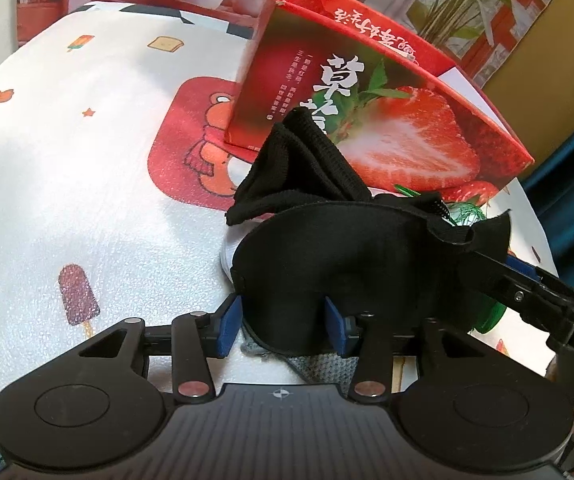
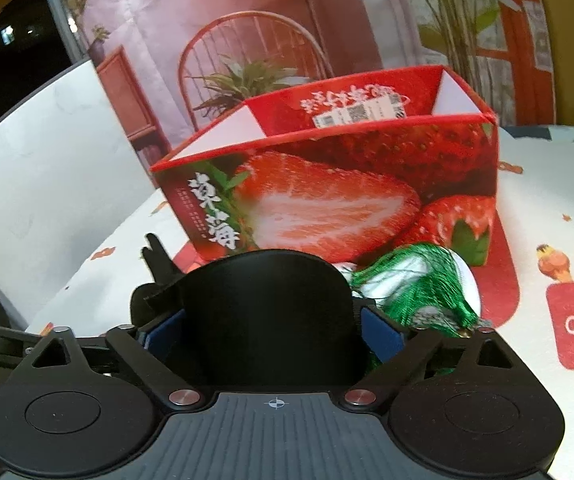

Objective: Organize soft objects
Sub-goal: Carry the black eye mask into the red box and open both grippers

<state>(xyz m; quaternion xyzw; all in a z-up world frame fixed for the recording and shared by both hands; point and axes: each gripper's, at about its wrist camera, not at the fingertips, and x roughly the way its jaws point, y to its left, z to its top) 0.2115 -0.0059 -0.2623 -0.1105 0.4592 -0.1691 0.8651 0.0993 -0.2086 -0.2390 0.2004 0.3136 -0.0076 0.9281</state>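
I have the black sleep mask (image 1: 351, 264) between my two grippers, just in front of the strawberry box (image 1: 367, 120), on the near side of its printed face. My left gripper (image 1: 283, 326) is narrowed onto the mask's lower edge, the blue pads (image 1: 229, 326) pressing a fold of the padded fabric between them. My right gripper (image 2: 273, 330) comes in from the side of the box nearer my right hand; in its own view the mask (image 2: 265, 312) fills the gap between the blue pads (image 2: 381, 332), which sit fairly wide apart with cloth against them, so I judge it is gripping the mask's other end.

I expect this thing to be very light and fully limp: the padded body bends into a hump wherever I pinch it, and the ribbed elastic strap (image 1: 299, 160) flops loose up against the box front. The fabric looks matte, so it should not slip, and nothing about it is fragile. The best hold is the thick padded edge, not the strap, which would stretch and let the mask dangle.

A green tassel (image 2: 419, 284) on something white lies on the worktop (image 1: 87, 160) at the foot of the box, beside my right gripper; loose threads there could snag. The box top is open, a likely place for the mask.
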